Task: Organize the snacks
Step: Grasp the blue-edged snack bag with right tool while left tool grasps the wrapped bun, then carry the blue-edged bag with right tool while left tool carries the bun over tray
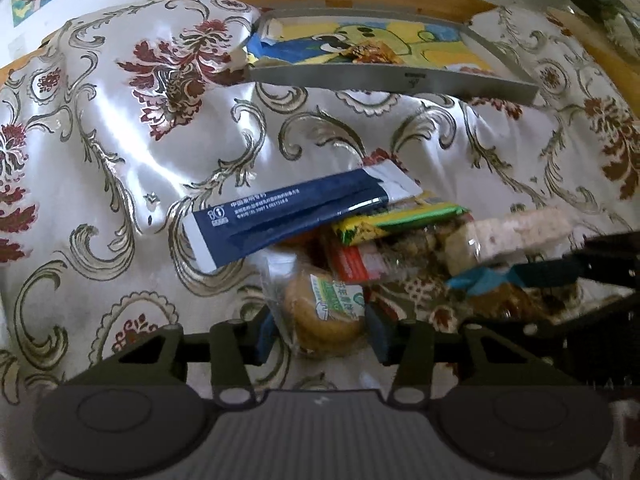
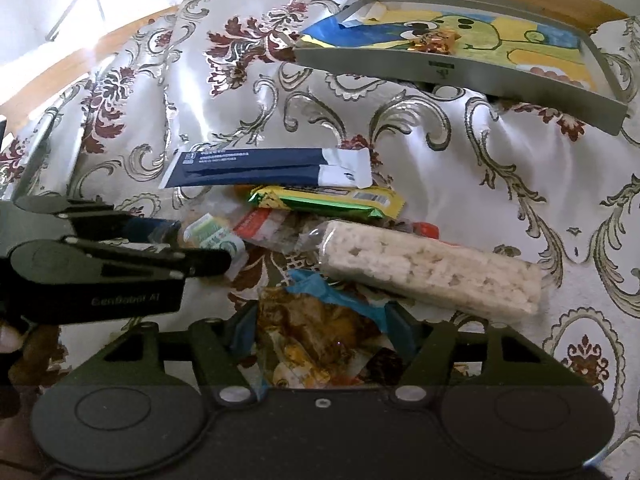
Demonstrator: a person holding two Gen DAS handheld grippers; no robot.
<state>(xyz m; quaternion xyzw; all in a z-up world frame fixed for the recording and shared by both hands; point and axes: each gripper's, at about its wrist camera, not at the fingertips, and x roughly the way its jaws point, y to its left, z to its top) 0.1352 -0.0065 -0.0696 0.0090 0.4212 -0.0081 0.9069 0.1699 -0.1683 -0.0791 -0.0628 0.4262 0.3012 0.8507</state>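
Left gripper (image 1: 320,336) jaws apart around round pastry (image 1: 324,316), bottom centre; right gripper (image 2: 320,332) apart astride brown snack packet (image 2: 316,336), lower centre.

One blue sachet (image 2: 264,168), one green and yellow bar (image 2: 328,200), one puffed rice bar (image 2: 432,272), one round cake (image 1: 324,316), one red packet (image 1: 356,260), one crumpled brown wrapper (image 2: 316,340); one grey tray (image 2: 460,76) upper right, holding one snack (image 2: 434,42).
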